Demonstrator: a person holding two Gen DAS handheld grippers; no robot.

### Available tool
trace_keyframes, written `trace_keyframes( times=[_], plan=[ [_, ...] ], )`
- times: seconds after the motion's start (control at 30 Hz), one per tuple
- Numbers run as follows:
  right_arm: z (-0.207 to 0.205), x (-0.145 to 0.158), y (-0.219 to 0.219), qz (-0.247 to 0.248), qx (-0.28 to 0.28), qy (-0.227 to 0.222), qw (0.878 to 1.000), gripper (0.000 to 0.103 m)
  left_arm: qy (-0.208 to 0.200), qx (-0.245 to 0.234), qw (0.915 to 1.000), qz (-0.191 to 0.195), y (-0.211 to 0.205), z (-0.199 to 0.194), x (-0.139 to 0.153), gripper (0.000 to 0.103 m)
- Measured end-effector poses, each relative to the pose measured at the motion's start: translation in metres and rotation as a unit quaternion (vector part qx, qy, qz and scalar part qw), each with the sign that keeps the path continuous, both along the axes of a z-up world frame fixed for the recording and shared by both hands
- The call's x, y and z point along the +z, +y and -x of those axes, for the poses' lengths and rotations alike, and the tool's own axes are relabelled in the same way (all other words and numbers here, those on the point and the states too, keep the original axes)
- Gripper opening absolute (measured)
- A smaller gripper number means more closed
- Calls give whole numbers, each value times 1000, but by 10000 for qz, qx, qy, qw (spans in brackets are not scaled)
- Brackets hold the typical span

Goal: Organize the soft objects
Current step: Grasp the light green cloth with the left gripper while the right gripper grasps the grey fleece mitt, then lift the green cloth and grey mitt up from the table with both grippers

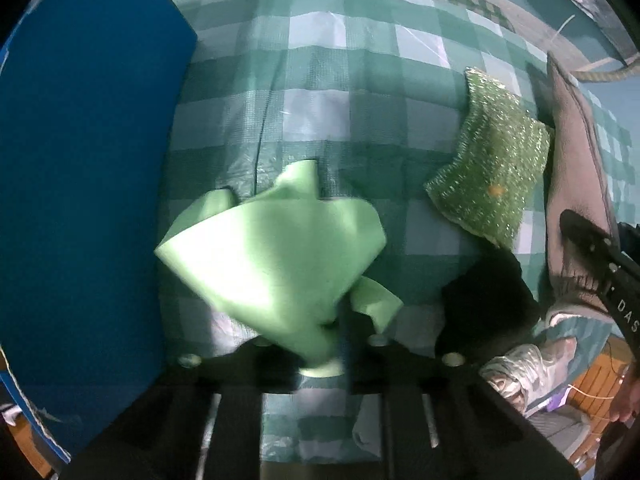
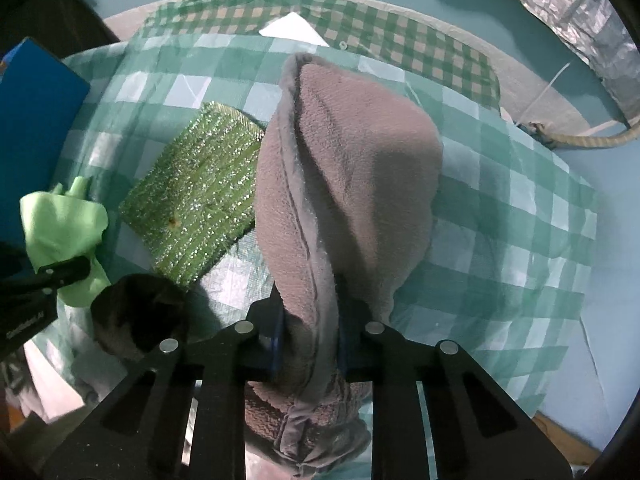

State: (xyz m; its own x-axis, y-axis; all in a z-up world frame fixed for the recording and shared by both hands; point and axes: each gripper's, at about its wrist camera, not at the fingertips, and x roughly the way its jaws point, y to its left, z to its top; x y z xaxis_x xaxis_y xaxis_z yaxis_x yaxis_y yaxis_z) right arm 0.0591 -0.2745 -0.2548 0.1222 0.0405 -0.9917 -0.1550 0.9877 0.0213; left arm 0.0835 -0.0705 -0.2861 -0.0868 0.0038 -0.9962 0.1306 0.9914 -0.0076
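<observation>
My left gripper is shut on a light green cloth, held above the checked tablecloth beside a blue box. It also shows in the right wrist view at the far left. My right gripper is shut on a grey-brown towel, which hangs bunched over the table. The towel shows at the right edge of the left wrist view. A sparkly green scrub sponge lies flat between the two cloths, also in the right wrist view.
A dark soft object lies near the table's front edge, also in the right wrist view. The blue box stands at the table's left side. A rope and foil-covered surface are beyond the table at the right.
</observation>
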Motion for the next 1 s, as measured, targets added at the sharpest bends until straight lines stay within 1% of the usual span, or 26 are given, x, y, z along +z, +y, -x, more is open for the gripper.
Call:
trace_keyframes(
  times=[0.03,0.33,0.37,0.4,0.57,0.73,1.0],
  plan=[
    [-1,0,-2,-24,2,-10,10000,17,-16,-6,10000,-11,0,1,1,9],
    [4,24,-11,-312,-100,-187,9993,16,-430,-147,9989,-107,4,17,33,9],
    [5,27,-12,-342,-115,-209,9991,16,-451,-152,9988,-110,0,11,35,9],
    [6,30,-13,-370,-128,-227,9990,16,-486,-158,9986,-101,3,13,34,9],
    [8,44,-18,-489,-138,-315,9982,16,-665,-257,9974,-62,-1,26,52,9],
    [12,61,-19,-597,-76,-449,9972,16,-800,-336,9962,-15,-1,31,63,9],
    [23,91,-16,-766,25,-616,9952,16,-1034,-388,9939,62,5,41,95,9]
  ],
)
